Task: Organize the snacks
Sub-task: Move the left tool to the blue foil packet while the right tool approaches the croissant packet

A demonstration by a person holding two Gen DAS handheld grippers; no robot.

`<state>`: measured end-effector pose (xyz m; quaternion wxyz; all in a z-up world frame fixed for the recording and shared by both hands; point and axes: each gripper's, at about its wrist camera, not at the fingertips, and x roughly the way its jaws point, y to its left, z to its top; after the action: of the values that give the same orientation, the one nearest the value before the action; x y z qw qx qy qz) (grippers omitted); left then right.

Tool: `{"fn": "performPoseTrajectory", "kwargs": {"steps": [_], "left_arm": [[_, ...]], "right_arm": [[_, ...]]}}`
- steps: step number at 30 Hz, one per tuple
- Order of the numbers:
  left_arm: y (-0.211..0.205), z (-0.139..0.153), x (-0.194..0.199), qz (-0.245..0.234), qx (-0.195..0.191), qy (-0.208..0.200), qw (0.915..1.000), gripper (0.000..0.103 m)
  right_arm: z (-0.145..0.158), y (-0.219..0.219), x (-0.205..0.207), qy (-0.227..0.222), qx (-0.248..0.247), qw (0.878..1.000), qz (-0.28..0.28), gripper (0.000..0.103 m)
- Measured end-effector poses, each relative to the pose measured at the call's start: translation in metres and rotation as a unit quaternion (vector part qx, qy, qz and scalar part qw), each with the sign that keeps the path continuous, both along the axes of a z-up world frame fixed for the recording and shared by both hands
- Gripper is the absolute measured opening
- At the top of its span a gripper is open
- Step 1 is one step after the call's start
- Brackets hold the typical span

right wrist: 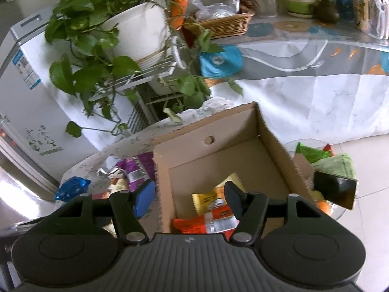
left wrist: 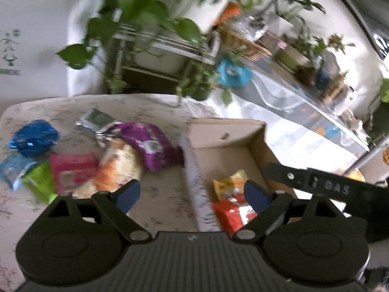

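Observation:
An open cardboard box (left wrist: 218,133) (right wrist: 267,131) stands on a flowered tabletop (left wrist: 155,194). A red packet (left wrist: 228,214) (right wrist: 194,226) and a yellow packet (left wrist: 226,185) (right wrist: 206,199) lie inside it. Left of the box lie loose snacks: a purple bag (left wrist: 150,143) (right wrist: 136,168), an orange-white bag (left wrist: 116,170), a pink packet (left wrist: 70,170), a green packet (left wrist: 39,182), a blue foil bag (left wrist: 34,137) (right wrist: 71,187) and a silver packet (left wrist: 97,119). My left gripper (left wrist: 192,194) is open, straddling the box's left wall. My right gripper (right wrist: 189,194) is open above the box, holding nothing.
A leafy plant in a white pot (right wrist: 138,29) on a wire stand (right wrist: 150,73) hangs over the far table edge. Beyond is a cloth-covered table (right wrist: 316,77) with a wicker basket (right wrist: 226,24). A white appliance (right wrist: 26,77) stands left. Bags (right wrist: 323,155) lie on the floor right.

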<state>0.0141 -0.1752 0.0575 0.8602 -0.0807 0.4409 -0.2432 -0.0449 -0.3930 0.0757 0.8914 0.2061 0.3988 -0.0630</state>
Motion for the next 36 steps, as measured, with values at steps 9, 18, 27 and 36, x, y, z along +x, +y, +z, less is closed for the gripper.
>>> {"fn": "performPoseTrajectory", "kwargs": {"steps": [9, 18, 27, 36], "left_arm": [[0.053, 0.005, 0.016, 0.055, 0.015, -0.007, 0.9983, 0.092], [0.095, 0.004, 0.030, 0.104, 0.017, 0.001, 0.9945, 0.092], [0.137, 0.000, 0.048, 0.157, 0.017, 0.006, 0.9875, 0.092], [0.166, -0.025, 0.084, 0.203, 0.003, 0.050, 0.9779, 0.092]], "right_arm": [[-0.001, 0.035, 0.015, 0.000, 0.008, 0.999, 0.046, 0.073], [-0.006, 0.068, 0.032, 0.011, 0.011, 0.997, 0.082, 0.076], [-0.012, 0.094, 0.045, 0.026, 0.033, 0.995, 0.096, 0.083], [-0.026, 0.109, 0.064, 0.053, 0.096, 0.991, 0.072, 0.088]]}}
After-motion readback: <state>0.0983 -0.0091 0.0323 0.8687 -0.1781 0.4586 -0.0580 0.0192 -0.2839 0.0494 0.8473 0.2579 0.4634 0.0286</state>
